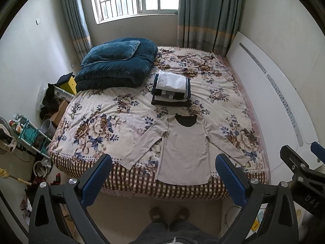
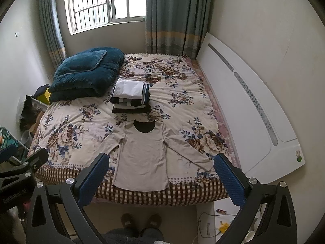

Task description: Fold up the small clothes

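We hold both grippers up over the foot of the bed [image 1: 130, 101], well above the cloth. Left gripper [image 1: 163, 162] is spread wide w/ nothing btwn its blue pads; right gripper [image 2: 161, 162] the same, wide open and empty. Neither touches anything.

The shirt [image 1: 183, 154] lies flat, front up, at the near edge of the bed, dark collar away from us, hem hanging a bit over the checked border. Both sleeves splay out and down, left one toward the near-left corner, right one toward the headboard [image 1: 274, 93] side. Behind the collar, just beyond it, sits the stack [image 1: 172, 91] of already folded clothes; a blue quilt [image 1: 117, 65] is further back-left.

Our read: this shirt isn't folded yet, so a sleeve or side fold comes first.

Risks from here:
- Thin fabric on a soft, patterned cover: pads could pinch the cover along w/ the shirt and drag both, wrinkling the layout.
- Hem overhangs the edge, so pulling toward us could slide the whole shirt off onto the floor.
- Grabbing only one layer at the shoulder would open the shirt instead of folding it.
- Uneven lift btwn the two sides gives a skewed fold.
- A long forward sweep could knock the stack, since the collar is near it.
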The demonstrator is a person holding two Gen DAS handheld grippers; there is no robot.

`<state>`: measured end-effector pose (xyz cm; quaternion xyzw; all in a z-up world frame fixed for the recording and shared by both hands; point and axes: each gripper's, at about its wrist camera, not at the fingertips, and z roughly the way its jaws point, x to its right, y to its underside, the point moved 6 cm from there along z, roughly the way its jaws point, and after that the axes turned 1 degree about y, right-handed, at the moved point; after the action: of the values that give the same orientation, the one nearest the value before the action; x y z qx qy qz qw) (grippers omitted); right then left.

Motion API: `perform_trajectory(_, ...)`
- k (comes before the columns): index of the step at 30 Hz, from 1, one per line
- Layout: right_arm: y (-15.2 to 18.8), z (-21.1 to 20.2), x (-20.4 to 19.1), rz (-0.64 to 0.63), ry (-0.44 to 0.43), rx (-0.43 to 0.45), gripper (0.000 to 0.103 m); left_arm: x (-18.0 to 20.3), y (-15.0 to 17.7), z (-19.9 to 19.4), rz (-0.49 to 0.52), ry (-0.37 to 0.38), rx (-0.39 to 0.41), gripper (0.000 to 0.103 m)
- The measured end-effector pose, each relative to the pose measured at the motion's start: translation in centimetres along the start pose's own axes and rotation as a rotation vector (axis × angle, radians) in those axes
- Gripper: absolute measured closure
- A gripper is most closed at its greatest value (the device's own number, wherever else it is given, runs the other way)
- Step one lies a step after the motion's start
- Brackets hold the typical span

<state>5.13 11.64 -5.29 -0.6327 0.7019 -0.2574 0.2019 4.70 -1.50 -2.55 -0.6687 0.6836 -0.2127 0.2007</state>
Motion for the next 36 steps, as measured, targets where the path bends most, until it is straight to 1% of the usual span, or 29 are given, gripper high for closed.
perform_trajectory(1, -0.1, -0.1, 0.0, -0.001, -0.001, 0.001, 0.0, 0.2, -0.4, -0.1, 0.002, 0.001, 0.003, 0.0)
perform_trajectory(9, -0.4, -0.4, 0.1, -0.004, -0.008, 0.014, 0.0, 0.0, -0.4, -0.4, 0.0, 0.002, 0.024, 0.0)
perform_trajectory(19, -0.5, -0.6, -0.1, -0.006, -0.007, 0.018, 0.0, 0.2, -0.5, -0.6, -0.006, 0.0, 0.032, 0.0)
perform_trajectory(24, -1.1, -1.1, -0.1, -0.01, -0.014, 0.027, 0.0, 0.1, -0.5, -0.7, -0.003, 0.001, 0.032, 0.0)
perform_trajectory(36, -1.0, -1.4, -0.1, -0.013, -0.023, 0.034, 0.0, 0.3, -0.6, -0.7, -0.003, 0.002, 0.034, 0.0)
